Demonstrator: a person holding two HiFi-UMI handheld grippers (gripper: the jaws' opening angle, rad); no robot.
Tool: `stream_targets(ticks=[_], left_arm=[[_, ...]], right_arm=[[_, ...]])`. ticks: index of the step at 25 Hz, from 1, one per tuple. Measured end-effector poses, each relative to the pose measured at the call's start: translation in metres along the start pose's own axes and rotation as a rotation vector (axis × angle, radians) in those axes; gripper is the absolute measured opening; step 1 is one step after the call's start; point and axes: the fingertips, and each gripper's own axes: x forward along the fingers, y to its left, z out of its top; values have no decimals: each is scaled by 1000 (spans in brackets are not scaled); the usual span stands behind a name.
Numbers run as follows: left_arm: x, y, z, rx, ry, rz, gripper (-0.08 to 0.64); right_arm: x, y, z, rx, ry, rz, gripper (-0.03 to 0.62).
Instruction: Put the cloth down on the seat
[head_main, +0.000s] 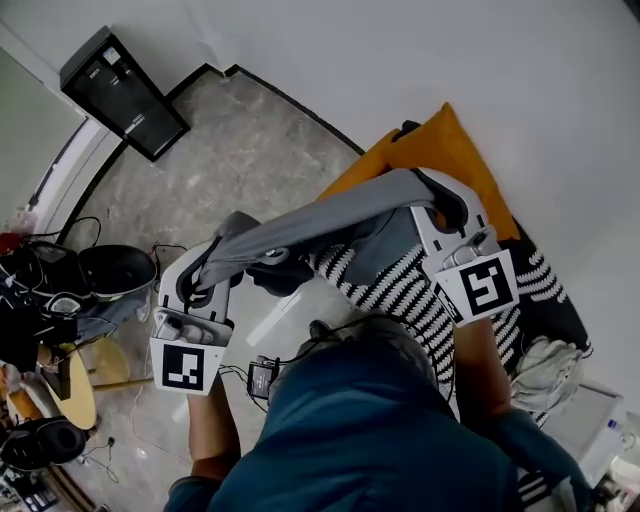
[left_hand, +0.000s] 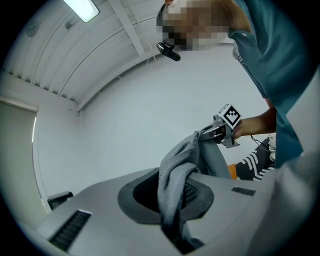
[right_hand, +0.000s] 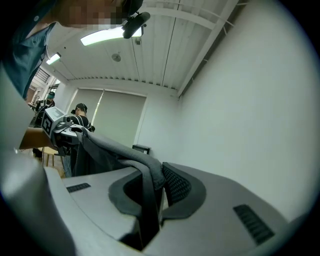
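A grey cloth (head_main: 320, 220) hangs stretched between my two grippers, held in the air above a seat with a black-and-white striped cover (head_main: 405, 295). My left gripper (head_main: 215, 262) is shut on one end of the cloth (left_hand: 172, 182), which bunches between its jaws. My right gripper (head_main: 440, 205) is shut on the other end (right_hand: 146, 170), over the seat. Each gripper view shows the cloth running off to the other gripper, the right one (left_hand: 226, 129) and the left one (right_hand: 61, 127).
An orange cushion (head_main: 440, 145) lies at the seat's far side against the white wall. A white bundle (head_main: 545, 372) sits at the seat's right. On the grey floor stand a black box (head_main: 125, 95), a black bowl-shaped thing (head_main: 115, 270) and a round wooden table (head_main: 70, 390).
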Motion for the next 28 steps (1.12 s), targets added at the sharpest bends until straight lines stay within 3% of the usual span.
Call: stream_targets(ticks=[8, 18, 28], left_arm=[[54, 19, -14, 3, -5, -50, 31], [136, 31, -17, -1, 26, -47, 31], [208, 35, -18, -15, -5, -142, 31]], right_arm=[[15, -22, -27, 9, 58, -28, 46], [44, -77, -57, 41, 51, -18, 46], [45, -114, -83, 81, 110, -120, 46]])
